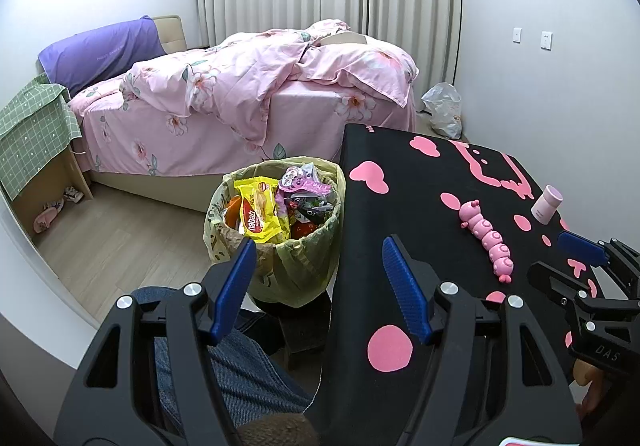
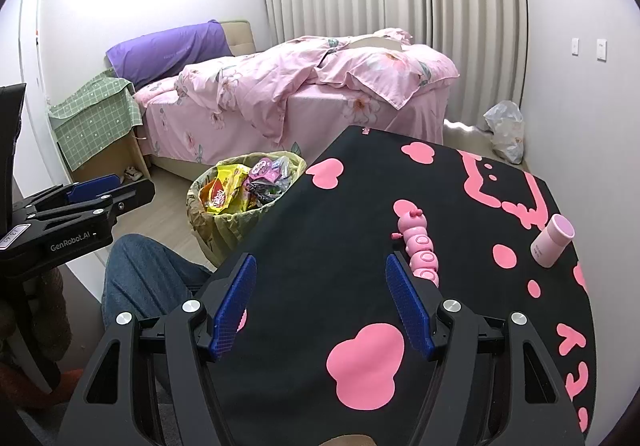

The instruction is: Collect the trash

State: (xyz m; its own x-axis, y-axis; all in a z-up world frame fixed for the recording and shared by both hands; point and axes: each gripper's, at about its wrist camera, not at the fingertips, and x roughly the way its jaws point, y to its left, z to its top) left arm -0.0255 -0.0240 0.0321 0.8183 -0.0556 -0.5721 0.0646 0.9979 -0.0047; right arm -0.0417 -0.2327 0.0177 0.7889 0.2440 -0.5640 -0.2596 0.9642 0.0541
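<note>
A trash bin (image 1: 296,266) lined with a yellow-green bag stands on the floor left of the black table (image 1: 420,182). It is full of wrappers, with a yellow snack bag (image 1: 260,214) on top. The bin also shows in the right wrist view (image 2: 224,222). My left gripper (image 1: 316,258) is open and empty, just in front of the bin and the table's left edge. My right gripper (image 2: 318,278) is open and empty above the table. The left gripper also shows at the left of the right wrist view (image 2: 116,188).
A pink caterpillar toy (image 2: 420,246) and a small pink bottle (image 2: 552,240) lie on the table. A bed with a pink quilt (image 1: 256,86) stands behind the bin. A clear plastic bag (image 1: 444,108) sits in the far corner. A person's jeans-clad leg (image 2: 144,278) is below the grippers.
</note>
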